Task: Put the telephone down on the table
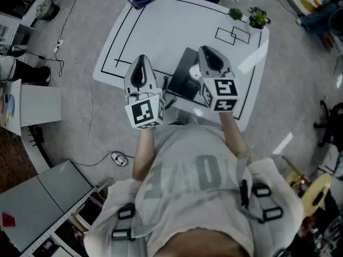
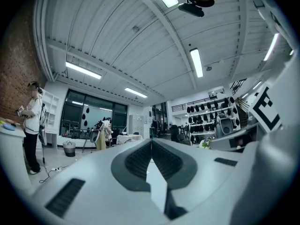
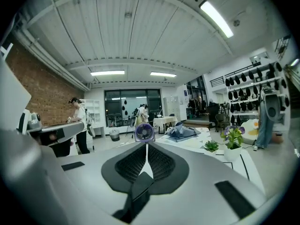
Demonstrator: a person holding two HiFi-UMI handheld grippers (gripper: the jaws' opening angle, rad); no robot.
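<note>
Right gripper (image 1: 207,53) is up over the white table (image 1: 161,31), forearm stretched forward, jaws pressed together on nothing. Left gripper (image 1: 140,63) is alongside, also closed and empty. The black telephone (image 1: 182,74) rests on the table between them.

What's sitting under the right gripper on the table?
A black telephone lies on the white table beneath the right gripper, whose jaws are shut and empty. In the head view the gripper hides the telephone's right-hand part.
</note>
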